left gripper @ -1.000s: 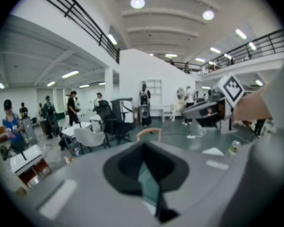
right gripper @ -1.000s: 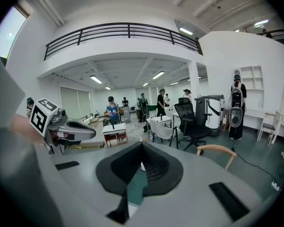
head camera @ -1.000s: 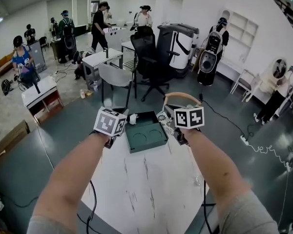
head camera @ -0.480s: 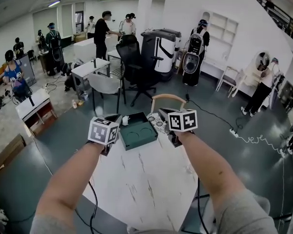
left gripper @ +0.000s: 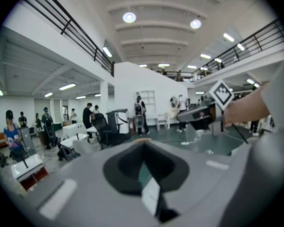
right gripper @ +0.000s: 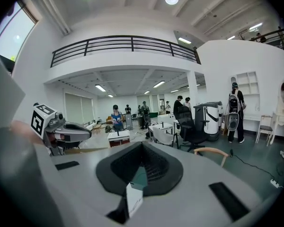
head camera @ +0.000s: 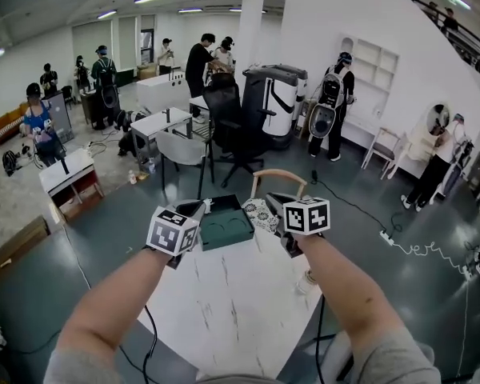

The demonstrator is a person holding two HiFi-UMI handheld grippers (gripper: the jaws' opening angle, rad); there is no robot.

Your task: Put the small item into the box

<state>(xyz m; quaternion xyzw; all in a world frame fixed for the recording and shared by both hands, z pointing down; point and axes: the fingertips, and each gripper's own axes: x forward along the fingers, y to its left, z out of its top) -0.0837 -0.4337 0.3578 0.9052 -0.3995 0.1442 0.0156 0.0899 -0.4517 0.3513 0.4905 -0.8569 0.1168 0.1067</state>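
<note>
Nearest lies the bare white worktop. Above its far half hang the left gripper and the right gripper, each with its fingers together and nothing between them. Between the two, at the far edge, sits the open green box. The small white item rests just beside the box's far left corner, just beyond the left gripper, which looks the nearer. The item is too small to tell its long axis.
</note>
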